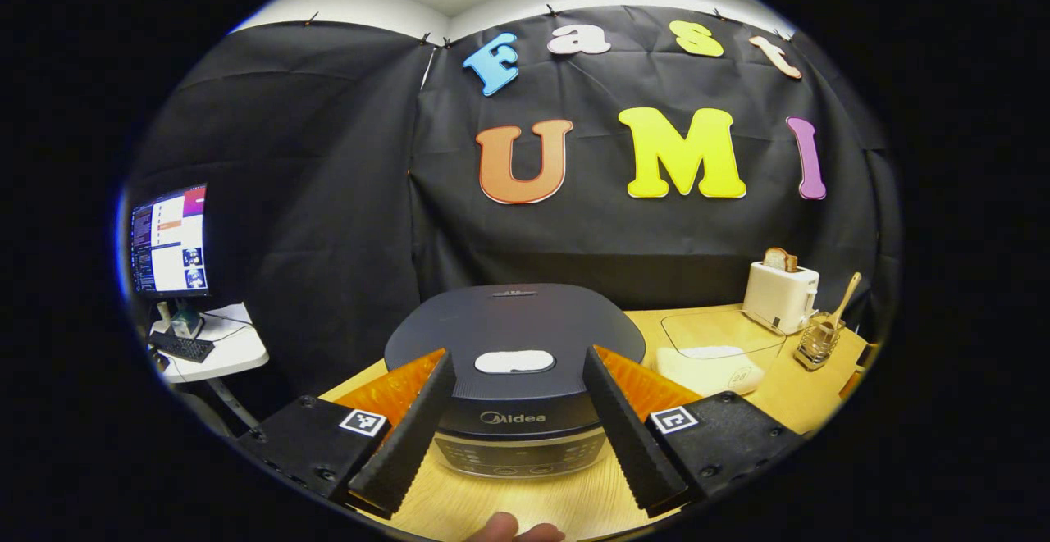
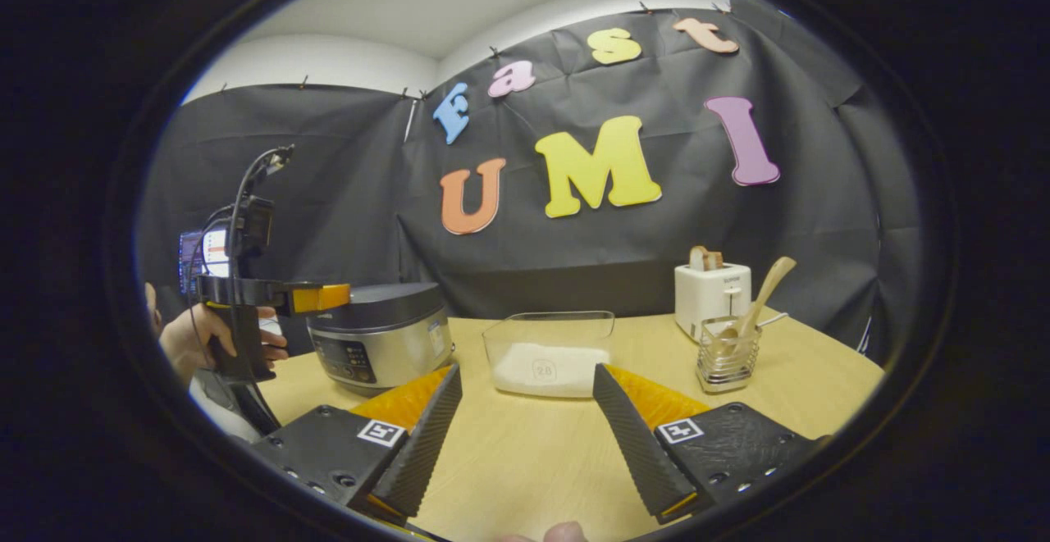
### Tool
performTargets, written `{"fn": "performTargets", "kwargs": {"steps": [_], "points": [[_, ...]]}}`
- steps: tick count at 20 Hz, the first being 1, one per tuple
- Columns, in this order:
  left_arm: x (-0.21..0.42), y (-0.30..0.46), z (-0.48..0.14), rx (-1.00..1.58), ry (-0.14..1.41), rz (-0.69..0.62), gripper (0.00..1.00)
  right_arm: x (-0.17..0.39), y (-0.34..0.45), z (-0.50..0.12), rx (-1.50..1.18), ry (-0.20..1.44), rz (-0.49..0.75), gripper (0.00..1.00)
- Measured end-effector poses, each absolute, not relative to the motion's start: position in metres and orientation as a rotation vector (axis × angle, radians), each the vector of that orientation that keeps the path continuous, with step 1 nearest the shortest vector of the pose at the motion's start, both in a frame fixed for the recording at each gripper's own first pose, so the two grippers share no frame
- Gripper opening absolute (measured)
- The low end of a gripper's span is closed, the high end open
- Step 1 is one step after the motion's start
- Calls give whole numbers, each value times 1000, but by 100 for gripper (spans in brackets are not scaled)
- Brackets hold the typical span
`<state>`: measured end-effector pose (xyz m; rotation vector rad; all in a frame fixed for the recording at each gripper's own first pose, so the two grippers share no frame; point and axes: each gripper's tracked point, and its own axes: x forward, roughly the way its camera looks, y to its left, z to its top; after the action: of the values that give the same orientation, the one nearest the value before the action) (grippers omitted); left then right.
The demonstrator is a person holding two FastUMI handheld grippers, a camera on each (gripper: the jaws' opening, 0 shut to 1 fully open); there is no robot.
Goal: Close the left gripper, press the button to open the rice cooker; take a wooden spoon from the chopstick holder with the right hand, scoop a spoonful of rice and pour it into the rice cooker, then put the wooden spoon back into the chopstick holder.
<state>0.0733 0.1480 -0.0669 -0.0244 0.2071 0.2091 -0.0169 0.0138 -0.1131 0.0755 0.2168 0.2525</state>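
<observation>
While both hand-held grippers stand with fingers spread wide and holding nothing, no step of the task appears done. Seen in the left gripper view, the left hand-held gripper (image 1: 515, 444) points at the rice cooker (image 1: 515, 345), whose lid is down; the cooker sits on the counter (image 1: 509, 509) between the two open fingers. The pale oval patch on the lid (image 1: 515, 362) is probably the release button, judged from its position.

Risk 1: the task calls for a closed left hand-held gripper before pressing. With the fingers apart as now, they would pass either side of the button and land on the lid, so the latch would not release.

Risk 2: a press off centre could slide the cooker along the counter.

In the right gripper view, the right hand-held gripper (image 2: 525, 435) hovers low over the counter, facing the clear container of rice (image 2: 548, 353). The wooden spoon (image 2: 759, 300) leans in the chopstick holder (image 2: 727, 353), to the right of the container and in front of the toaster (image 2: 712, 288). The same view shows a hand (image 2: 197, 341) holding the left hand-held gripper beside the cooker.

Risk 3: the holder looks light; a sideways pull on the tilted spoon handle could tip it
</observation>
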Motion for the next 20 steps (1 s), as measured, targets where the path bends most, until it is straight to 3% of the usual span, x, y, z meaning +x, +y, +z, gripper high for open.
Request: {"fn": "performTargets", "kwargs": {"steps": [2, 3, 9, 11, 13, 20], "points": [[74, 149, -68, -19, 207, 206, 100, -15, 15, -111, 71, 213, 247, 96], [73, 149, -67, -18, 206, 212, 100, -15, 14, -110, 68, 209, 243, 91], [67, 156, -63, 16, 198, 273, 100, -14, 13, -108, 76, 203, 234, 96], [63, 153, -53, 46, 183, 282, 99, -12, 8, -100, 67, 183, 224, 91], [59, 143, -34, 46, 148, 270, 99, -7, 1, -88, 60, 152, 204, 95], [44, 94, 12, 6, 40, 181, 99, 2, -32, -63, 52, 118, 113, 95]]}}
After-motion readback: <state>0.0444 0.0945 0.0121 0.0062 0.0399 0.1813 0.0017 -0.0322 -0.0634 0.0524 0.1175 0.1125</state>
